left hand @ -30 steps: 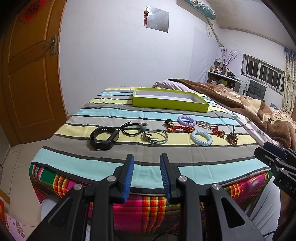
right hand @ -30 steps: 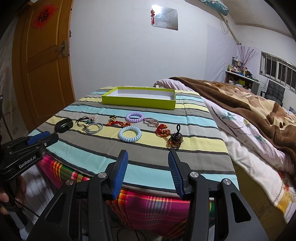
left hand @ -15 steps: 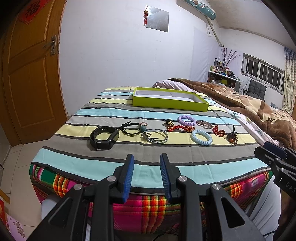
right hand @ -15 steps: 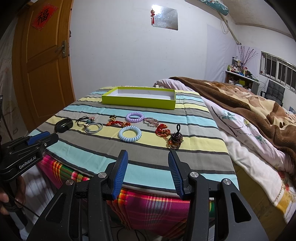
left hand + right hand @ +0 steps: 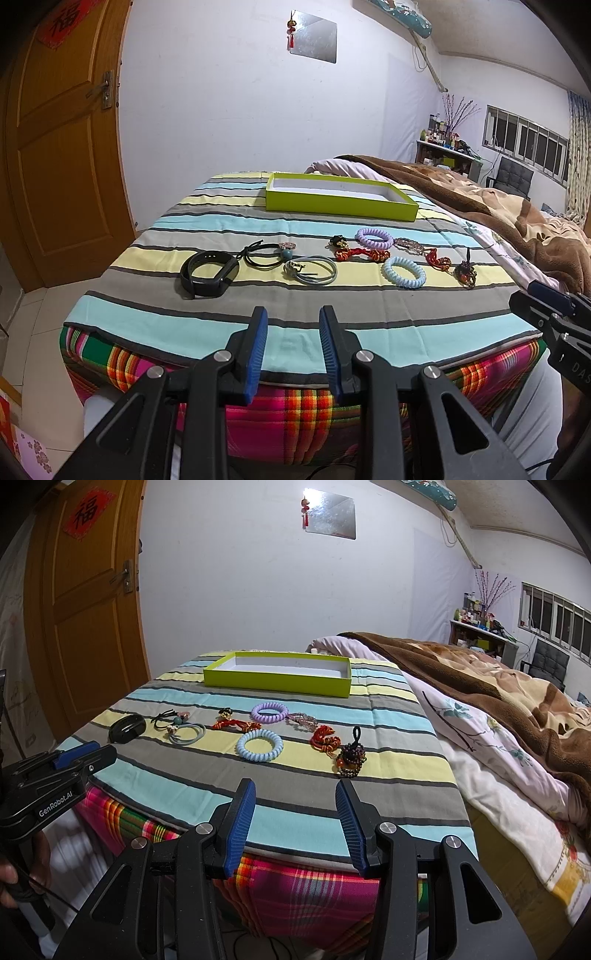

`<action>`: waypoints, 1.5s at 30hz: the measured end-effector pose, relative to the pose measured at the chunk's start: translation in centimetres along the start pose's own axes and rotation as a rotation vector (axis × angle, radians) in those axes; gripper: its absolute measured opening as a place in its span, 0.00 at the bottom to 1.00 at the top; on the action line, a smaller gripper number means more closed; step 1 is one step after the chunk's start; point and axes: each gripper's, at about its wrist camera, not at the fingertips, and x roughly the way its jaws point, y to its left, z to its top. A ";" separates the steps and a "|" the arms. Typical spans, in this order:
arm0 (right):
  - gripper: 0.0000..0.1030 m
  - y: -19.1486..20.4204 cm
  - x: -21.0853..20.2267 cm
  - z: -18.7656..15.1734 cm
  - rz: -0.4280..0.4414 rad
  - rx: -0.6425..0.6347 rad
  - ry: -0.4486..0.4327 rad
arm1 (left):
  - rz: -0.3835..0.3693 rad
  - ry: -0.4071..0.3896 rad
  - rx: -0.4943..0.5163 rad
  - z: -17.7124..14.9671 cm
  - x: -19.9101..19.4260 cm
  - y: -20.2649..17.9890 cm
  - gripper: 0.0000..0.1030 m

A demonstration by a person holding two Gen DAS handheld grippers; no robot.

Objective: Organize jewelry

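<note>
Several pieces of jewelry lie in a row on the striped cloth: a black wristband (image 5: 208, 274) (image 5: 126, 728), grey hair ties (image 5: 314, 271), a light blue coil bracelet (image 5: 403, 272) (image 5: 259, 745), a purple coil bracelet (image 5: 374, 238) (image 5: 269, 712), a red knotted cord (image 5: 325, 739) and a dark beaded bracelet (image 5: 351, 758). A lime green tray (image 5: 340, 197) (image 5: 277, 672) sits empty behind them. My left gripper (image 5: 293, 349) and right gripper (image 5: 295, 821) are both open and empty, held before the bed's front edge, short of the jewelry.
A brown blanket (image 5: 480, 686) covers the bed to the right. A wooden door (image 5: 62, 147) stands at the left. The plaid bedspread edge (image 5: 295, 402) hangs just below both grippers. Each gripper shows at the side of the other's view.
</note>
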 end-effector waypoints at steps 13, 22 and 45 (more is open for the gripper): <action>0.45 -0.7 1.0 0.0 -0.005 0.007 0.021 | 0.021 0.017 -0.001 0.2 0.9 0.1 0.29; 0.45 -2.1 3.7 0.5 -0.026 0.037 0.063 | 0.100 0.027 -0.037 1.6 3.0 2.8 0.29; 0.45 -6.4 12.5 2.8 -0.036 0.162 0.228 | 0.220 0.149 -0.141 3.9 9.7 8.8 0.29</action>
